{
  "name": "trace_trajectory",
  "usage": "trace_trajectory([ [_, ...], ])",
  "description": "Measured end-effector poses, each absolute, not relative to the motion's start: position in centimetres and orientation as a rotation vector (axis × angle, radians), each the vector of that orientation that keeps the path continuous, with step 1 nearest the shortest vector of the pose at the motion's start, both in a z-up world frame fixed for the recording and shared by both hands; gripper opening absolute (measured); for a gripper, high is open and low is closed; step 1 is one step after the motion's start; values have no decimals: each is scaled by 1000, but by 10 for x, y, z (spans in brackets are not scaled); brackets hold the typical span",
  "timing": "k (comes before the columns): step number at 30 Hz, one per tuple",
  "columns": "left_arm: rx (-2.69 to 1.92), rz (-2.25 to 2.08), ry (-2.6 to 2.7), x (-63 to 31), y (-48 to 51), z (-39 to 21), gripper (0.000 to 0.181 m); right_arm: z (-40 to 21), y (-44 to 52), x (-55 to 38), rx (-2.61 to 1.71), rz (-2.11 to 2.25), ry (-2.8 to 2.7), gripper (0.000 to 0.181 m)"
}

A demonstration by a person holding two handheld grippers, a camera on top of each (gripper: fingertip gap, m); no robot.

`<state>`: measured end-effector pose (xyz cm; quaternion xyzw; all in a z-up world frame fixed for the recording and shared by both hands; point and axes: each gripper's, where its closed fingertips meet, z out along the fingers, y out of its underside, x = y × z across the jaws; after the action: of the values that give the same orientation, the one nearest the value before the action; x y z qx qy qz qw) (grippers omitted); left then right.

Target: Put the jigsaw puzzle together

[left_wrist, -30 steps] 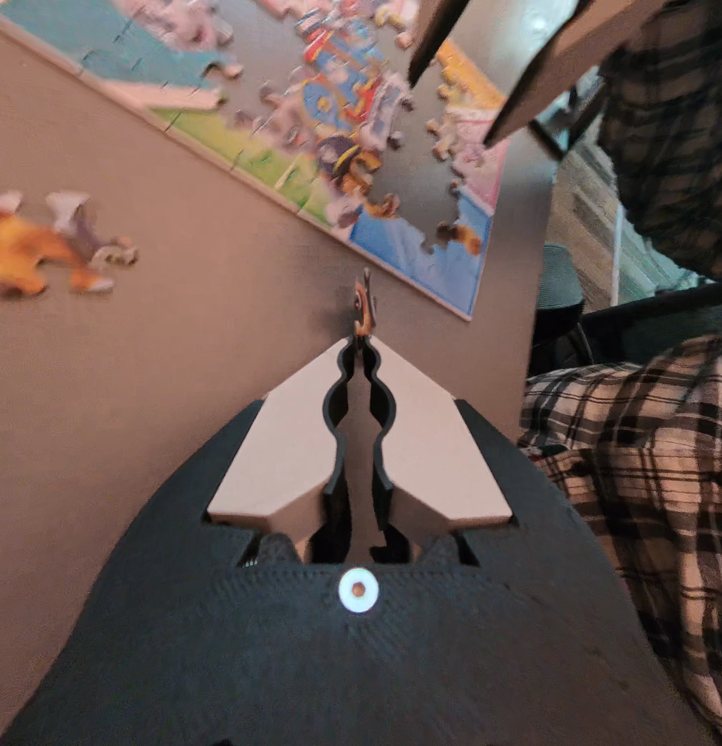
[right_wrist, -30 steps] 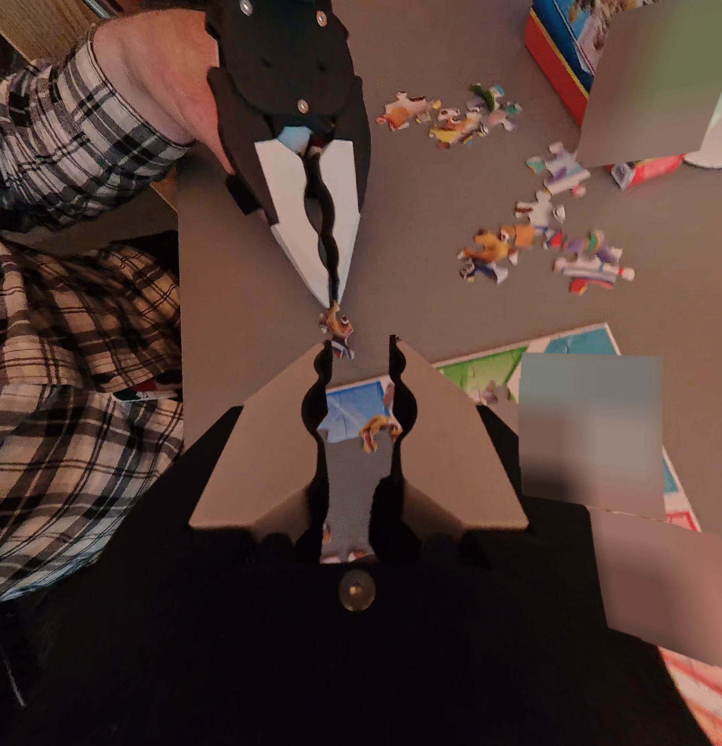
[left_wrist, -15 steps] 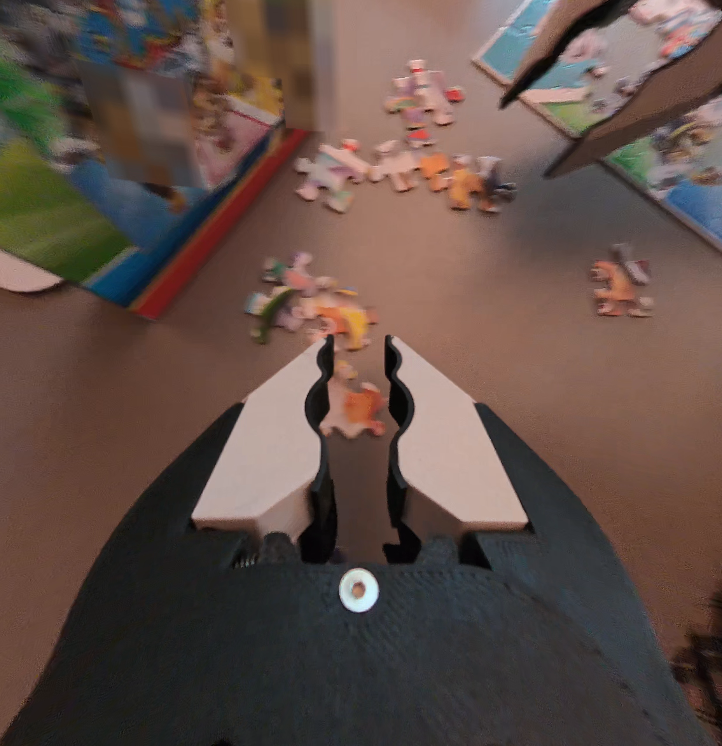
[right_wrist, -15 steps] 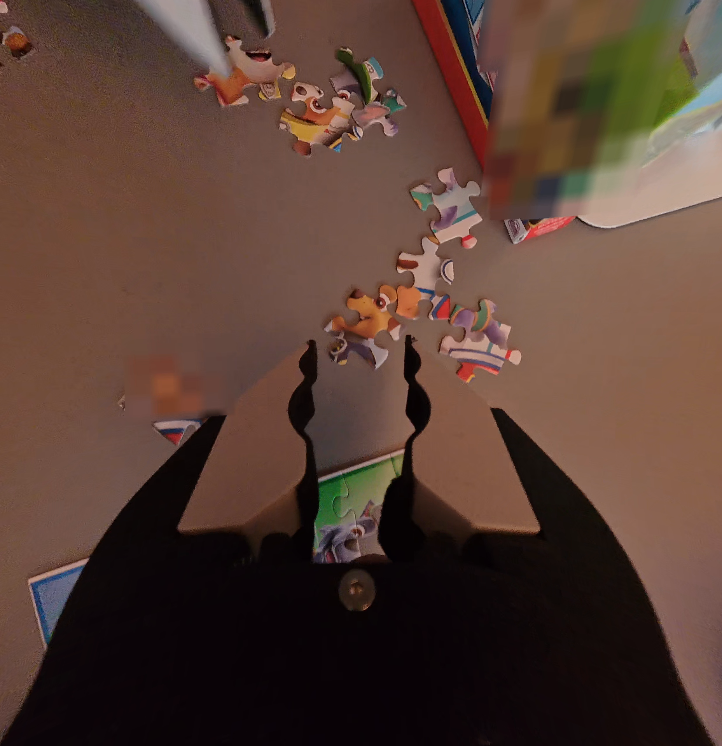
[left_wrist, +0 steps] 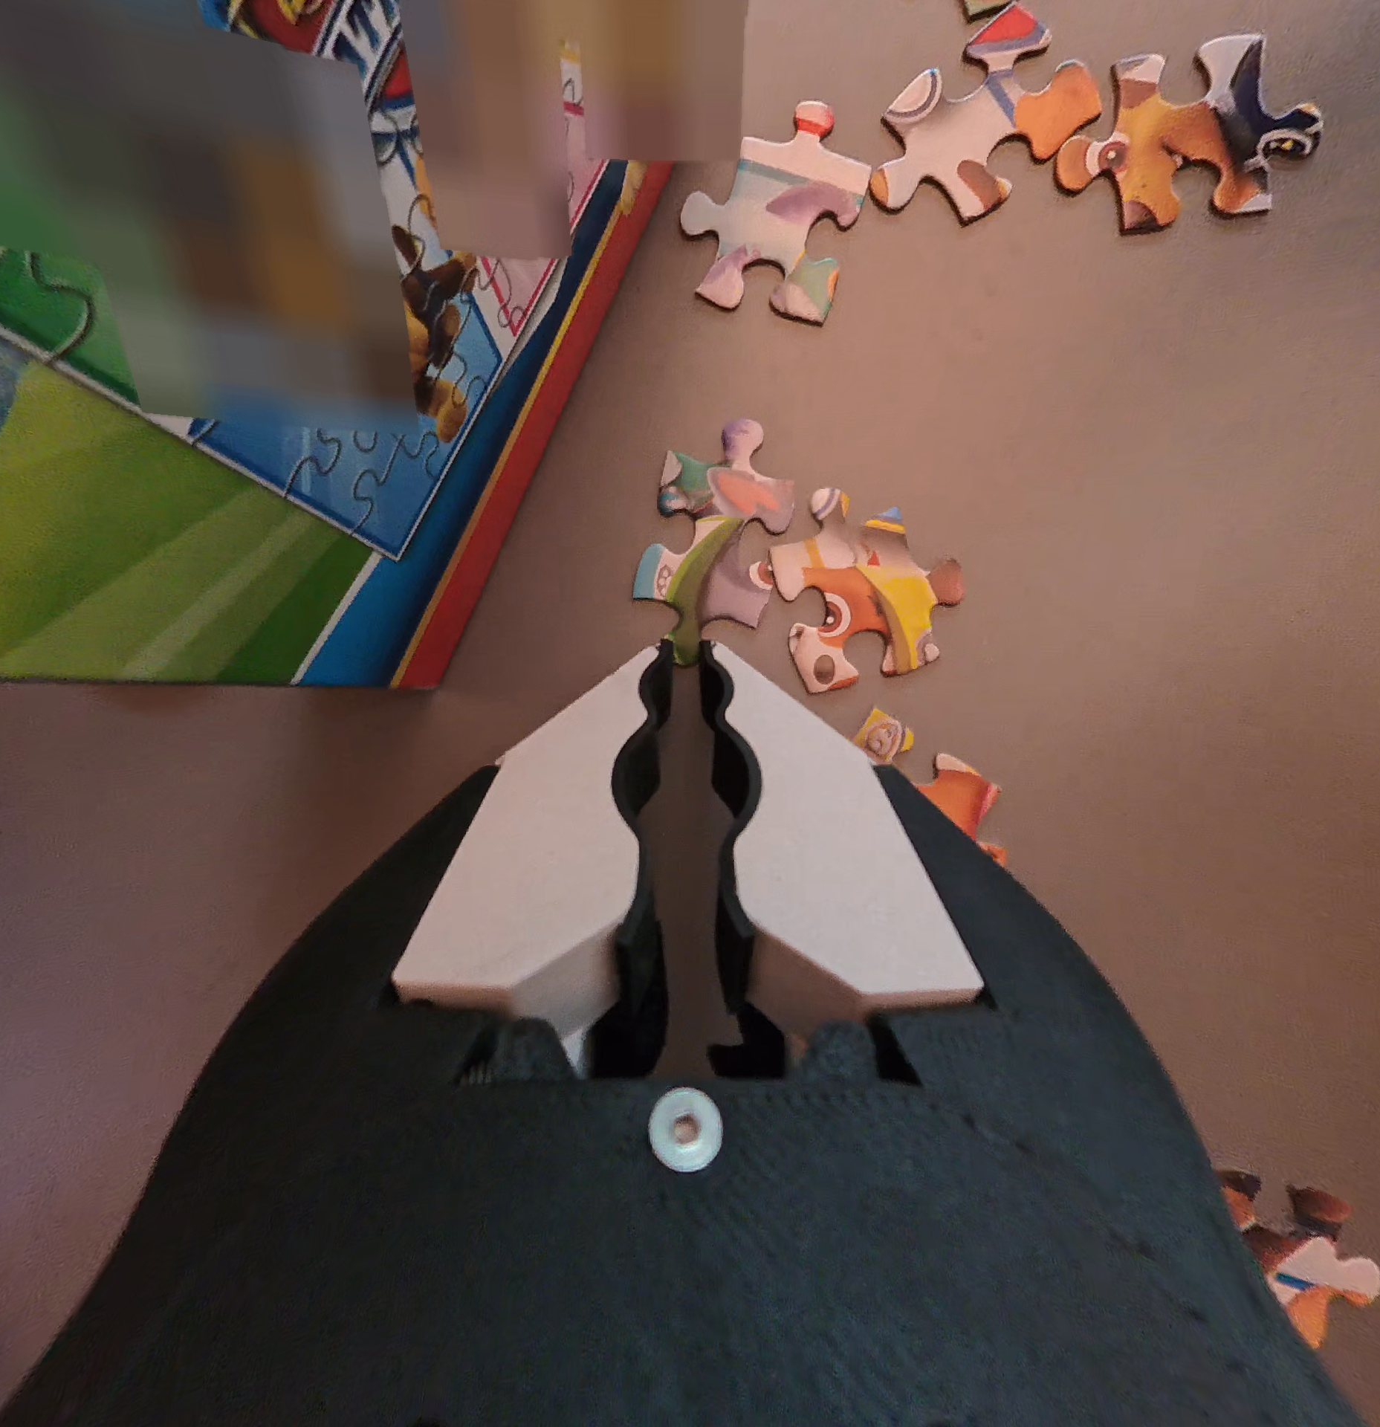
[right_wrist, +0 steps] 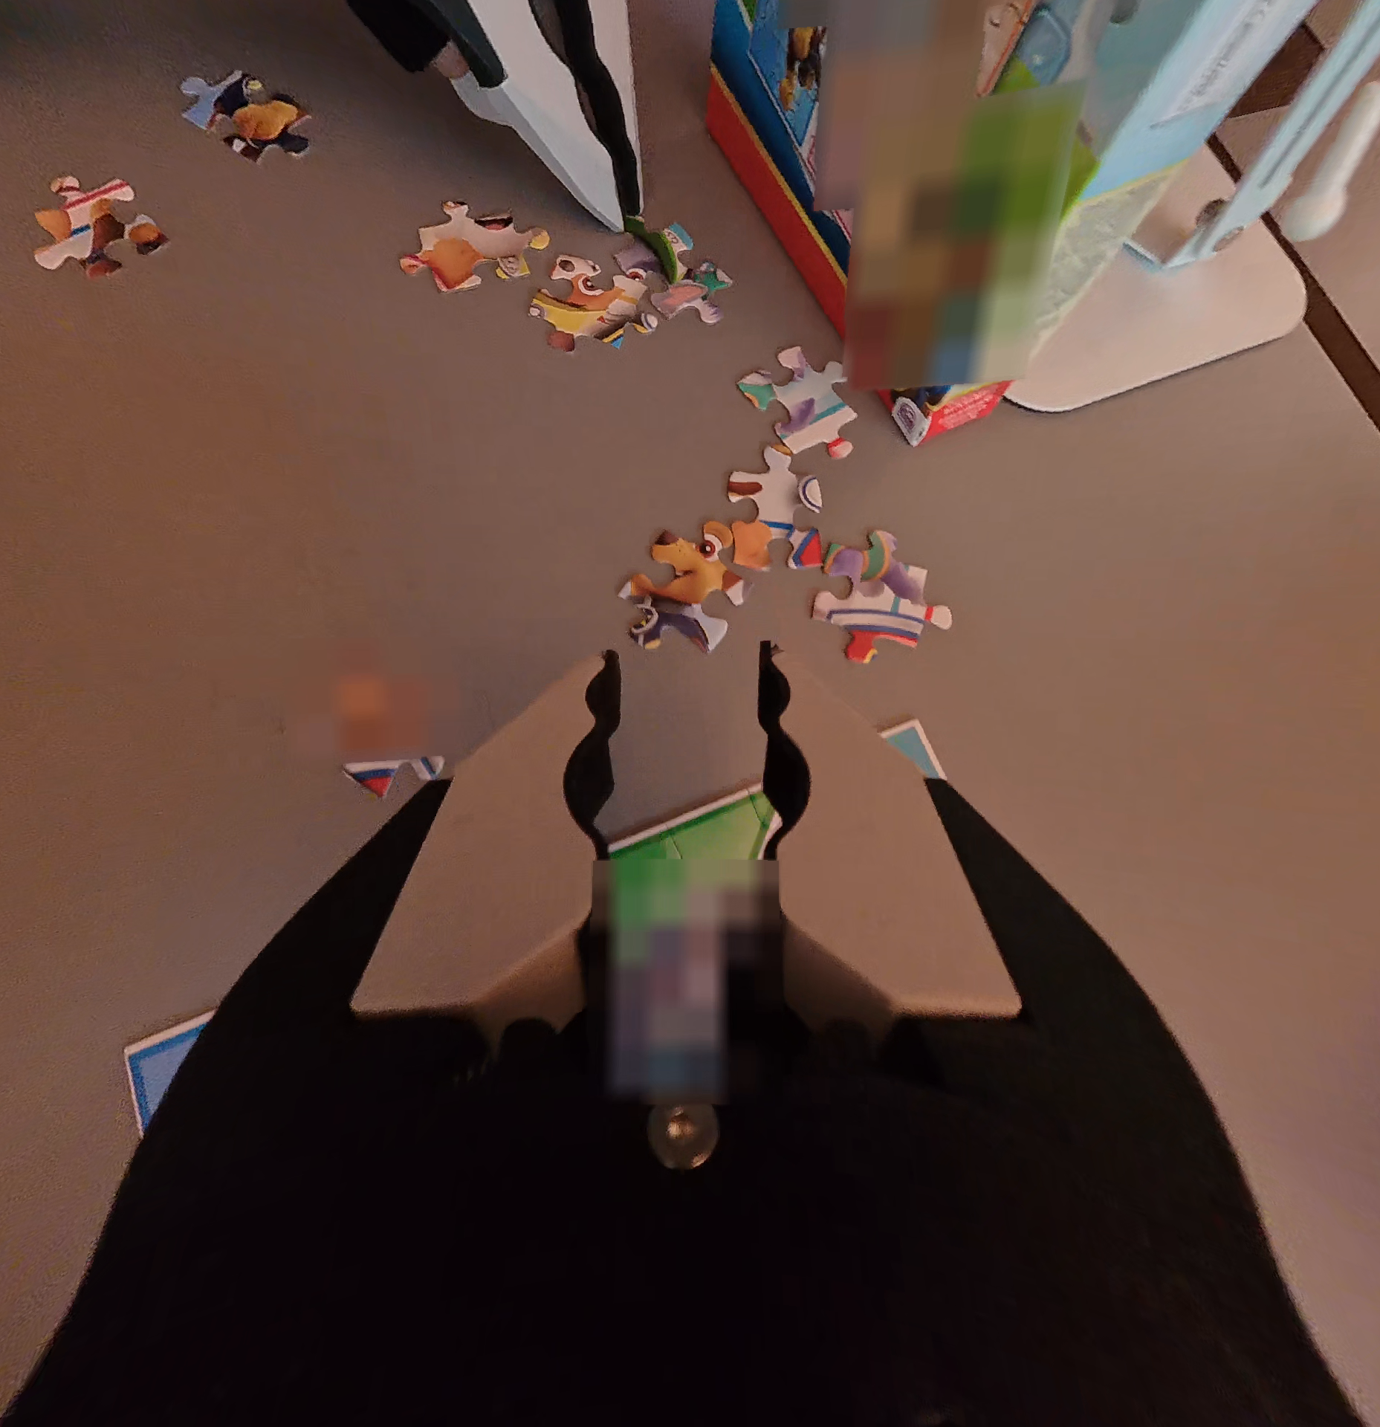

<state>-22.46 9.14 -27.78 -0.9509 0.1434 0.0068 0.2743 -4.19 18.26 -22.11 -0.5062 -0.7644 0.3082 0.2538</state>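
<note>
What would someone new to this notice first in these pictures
The left gripper stands out, its tips pinching the green tab of a puzzle piece that lies beside the box. Loose pieces lie scattered on the brown table ahead of the right gripper, which is open and empty above the puzzle's green corner.

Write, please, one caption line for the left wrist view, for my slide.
Left gripper pinching the tab of a green-striped puzzle piece on the brown table, beside the puzzle box.
</note>
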Motion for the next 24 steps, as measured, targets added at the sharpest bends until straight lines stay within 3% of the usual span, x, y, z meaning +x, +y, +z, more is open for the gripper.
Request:
trace_trajectory([
  [14,-2492,-40,500,-179,89,-263,0,-228,197,-11,-1454,830,-2045,39],
  [16,-2462,-46,516,-168,100,-253,8,-234,193,-16,-1470,824,-2066,39],
  [24,-2473,-51,714,-114,137,-264,12,-273,166,-65,-1490,728,-2219,43],
])
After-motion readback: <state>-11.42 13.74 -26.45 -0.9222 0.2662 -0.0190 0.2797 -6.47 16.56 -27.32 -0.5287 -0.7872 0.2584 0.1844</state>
